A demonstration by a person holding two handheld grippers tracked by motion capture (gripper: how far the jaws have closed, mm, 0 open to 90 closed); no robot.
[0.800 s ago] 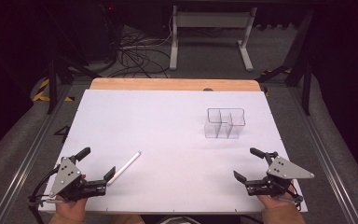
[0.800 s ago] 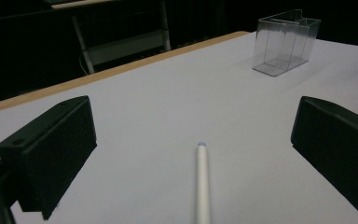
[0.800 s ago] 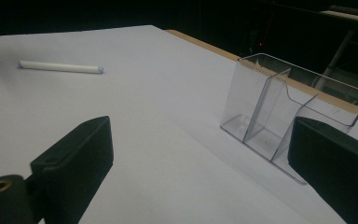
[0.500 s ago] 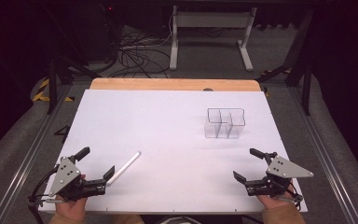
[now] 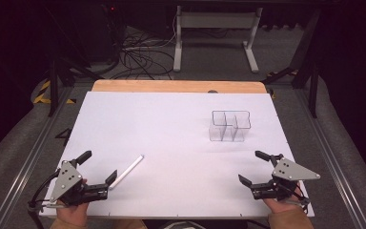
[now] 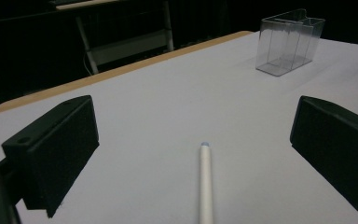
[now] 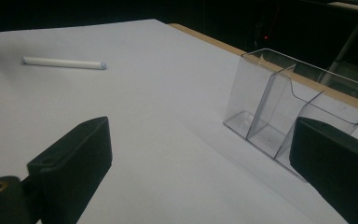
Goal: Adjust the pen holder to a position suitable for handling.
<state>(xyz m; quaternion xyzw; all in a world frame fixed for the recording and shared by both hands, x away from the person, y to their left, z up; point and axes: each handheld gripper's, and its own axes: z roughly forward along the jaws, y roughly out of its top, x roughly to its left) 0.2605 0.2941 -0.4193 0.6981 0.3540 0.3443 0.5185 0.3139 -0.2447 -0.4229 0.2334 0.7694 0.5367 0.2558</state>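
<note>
**The Left Claw Lines Up on the White Stick**

A white stick (image 5: 127, 171) lies flat on the white table (image 5: 171, 124). It is at the near left side, just in front of the left gripper (image 5: 96, 168). In the left gripper view, the stick (image 6: 205, 182) points straight up the middle, between the two black jaws. The jaws stand wide open, one on each side. They do not touch the stick, and nothing is held.

The right gripper (image 5: 255, 167) sits at the near right side of the table. Its jaws are wide open too, and they hold nothing. In the right gripper view, the clear box (image 7: 303, 116) is close ahead, and the stick (image 7: 64, 63) lies far off.

The clear box (image 5: 229, 126) stands upright on the right part of the table, well apart from the stick. It has a few little rooms inside, and all of them look empty.

I think the job is just starting. The step in hand looks like getting ready to pick up the stick with the left claw.

Next, the left claw needs to slide forward a bit and go down low, so the stick is between its pads. Then it must squeeze gently. The stick is thin and round, so it could roll away. The claw should close right across the middle of it.
</note>
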